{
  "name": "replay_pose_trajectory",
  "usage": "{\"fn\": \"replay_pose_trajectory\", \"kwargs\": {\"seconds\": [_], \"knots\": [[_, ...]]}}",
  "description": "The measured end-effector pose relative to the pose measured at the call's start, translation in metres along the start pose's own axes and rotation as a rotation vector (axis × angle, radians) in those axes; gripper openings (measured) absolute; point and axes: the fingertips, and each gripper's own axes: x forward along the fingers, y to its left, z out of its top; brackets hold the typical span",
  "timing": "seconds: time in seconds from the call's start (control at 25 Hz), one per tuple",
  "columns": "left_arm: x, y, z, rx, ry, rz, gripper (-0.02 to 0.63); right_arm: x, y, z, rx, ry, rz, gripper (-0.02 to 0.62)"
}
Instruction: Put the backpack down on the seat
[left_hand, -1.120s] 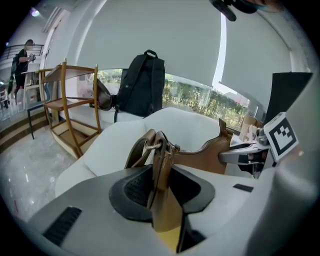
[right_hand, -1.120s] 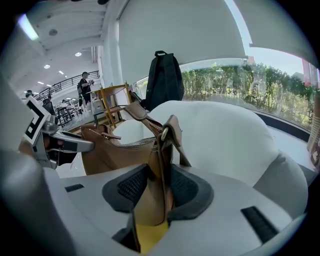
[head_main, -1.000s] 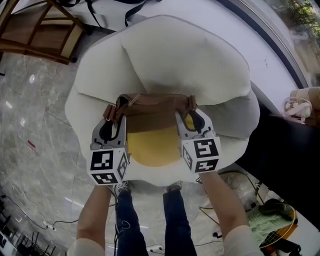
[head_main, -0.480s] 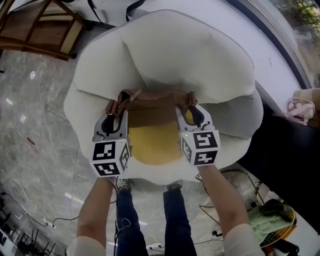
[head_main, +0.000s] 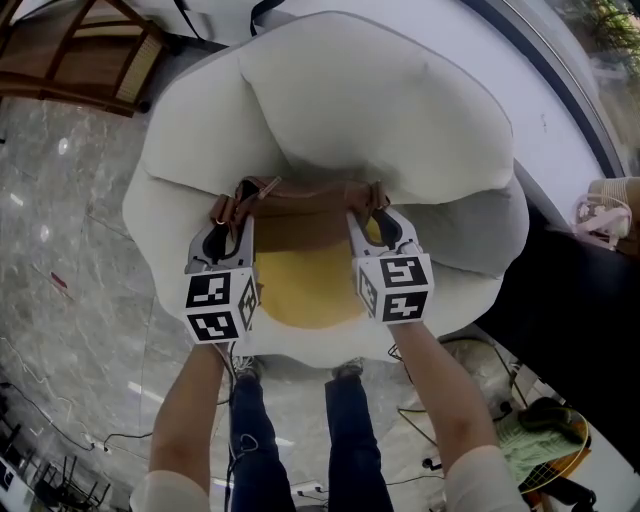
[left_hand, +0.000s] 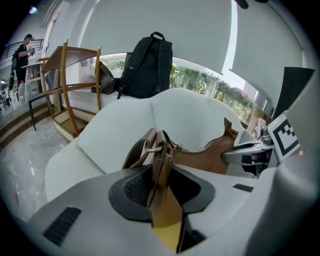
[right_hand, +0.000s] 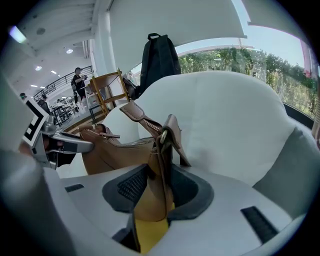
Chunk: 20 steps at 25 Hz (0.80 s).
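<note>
left gripper (head_main: 232, 222) jaws pinch backpack (head_main: 300, 228) end | right gripper (head_main: 372, 215) jaws pinch other end | backpack underside hidden, seat (head_main: 400, 110) contact unclear

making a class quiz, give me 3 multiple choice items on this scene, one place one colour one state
1. Where is the black backpack? A on the seat B behind the armchair C on the floor
2. What colour is the top of the bag? A brown B red C green
3. How are the left gripper and right gripper? A both empty B each shut on the bag C only the left grips
Key: B, it stands past the backrest; A, brown leather above yellow; B, each gripper view shows leather pinched between the jaws.
</note>
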Motion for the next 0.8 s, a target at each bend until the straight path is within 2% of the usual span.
{"fn": "replay_pose_trajectory", "kwargs": {"seconds": [0.8], "knots": [[0.031, 0.01, 0.0, 0.002, 0.029, 0.018, 0.115, 0.034, -0.013, -0.004, 0.014, 0.022, -0.011, 0.153]]}}
